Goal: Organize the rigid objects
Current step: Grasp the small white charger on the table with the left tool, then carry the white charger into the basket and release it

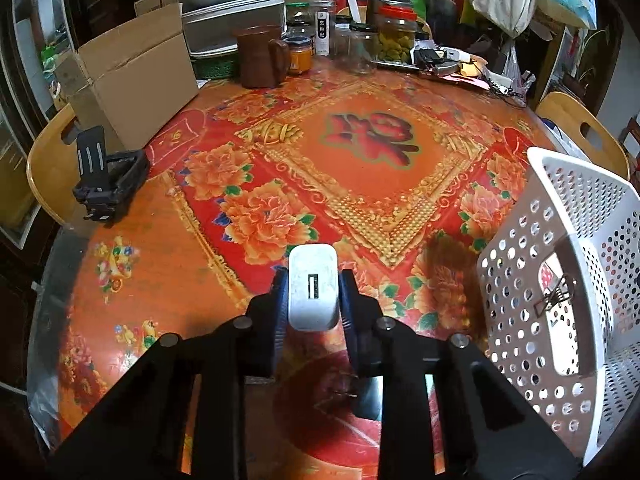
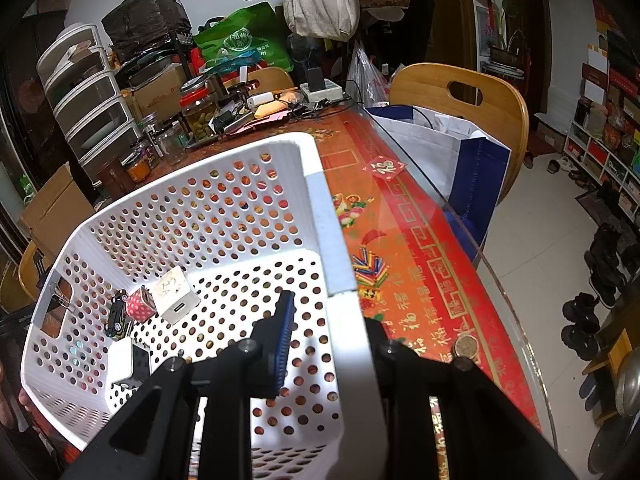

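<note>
My left gripper (image 1: 313,280) is shut on a white USB charger (image 1: 313,286) and holds it above the red flowered tablecloth (image 1: 360,152). The white perforated basket (image 1: 560,240) stands to its right. My right gripper (image 2: 320,312) is closed around the basket's right rim (image 2: 340,264), one finger (image 2: 282,336) inside, the other hidden behind the wall. In the basket lie a white charger (image 2: 176,296), a red dotted block (image 2: 138,304), a small toy car (image 2: 116,316) and a white and black adapter (image 2: 128,360).
A black holder (image 1: 108,180) sits at the table's left edge beside a cardboard box (image 1: 136,76). Jars (image 1: 396,36), a brown mug (image 1: 260,56) and clutter line the far edge. Wooden chairs (image 2: 460,92) stand around. A coin (image 2: 466,346) lies near the right edge.
</note>
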### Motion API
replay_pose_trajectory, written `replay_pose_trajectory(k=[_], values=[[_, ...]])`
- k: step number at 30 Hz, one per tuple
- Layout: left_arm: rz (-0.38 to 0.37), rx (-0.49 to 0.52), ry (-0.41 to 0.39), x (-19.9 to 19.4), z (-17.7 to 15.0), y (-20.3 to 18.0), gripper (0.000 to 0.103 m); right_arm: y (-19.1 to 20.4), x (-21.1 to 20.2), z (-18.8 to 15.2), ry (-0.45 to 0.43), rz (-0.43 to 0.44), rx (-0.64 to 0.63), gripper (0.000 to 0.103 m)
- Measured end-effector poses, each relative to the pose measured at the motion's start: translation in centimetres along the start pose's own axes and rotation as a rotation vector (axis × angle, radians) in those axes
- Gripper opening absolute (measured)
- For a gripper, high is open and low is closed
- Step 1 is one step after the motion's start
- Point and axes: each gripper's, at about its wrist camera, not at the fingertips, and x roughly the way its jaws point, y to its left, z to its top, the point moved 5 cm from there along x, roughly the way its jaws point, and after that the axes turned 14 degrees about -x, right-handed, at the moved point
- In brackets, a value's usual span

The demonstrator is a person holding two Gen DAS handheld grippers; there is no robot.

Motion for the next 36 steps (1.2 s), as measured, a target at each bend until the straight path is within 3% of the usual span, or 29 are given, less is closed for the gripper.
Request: replay_pose_trajectory(k=[9, 17, 26, 36], values=[[0.011, -0.002, 0.002, 0.5, -0.4, 0.3, 0.021, 0.0, 0.0, 0.0, 0.0, -0.001, 0.0, 0.023], [-0.001, 0.033, -0.135, -4.7, 0.6, -0.9, 0.021, 0.0, 0.0, 0.0, 0.0, 0.0, -0.001, 0.023], [0.06, 0.141, -0.308, -11.8, 0.8, -6.1, 0.021, 0.1, 0.0, 0.1, -0.004, 0.002, 0.001, 0.023], [0.026, 0.26, -0.368, -15.1, -0.8, -12.8, 0.021, 0.2, -0.1, 0.2, -0.006, 0.011, -0.002, 0.023]])
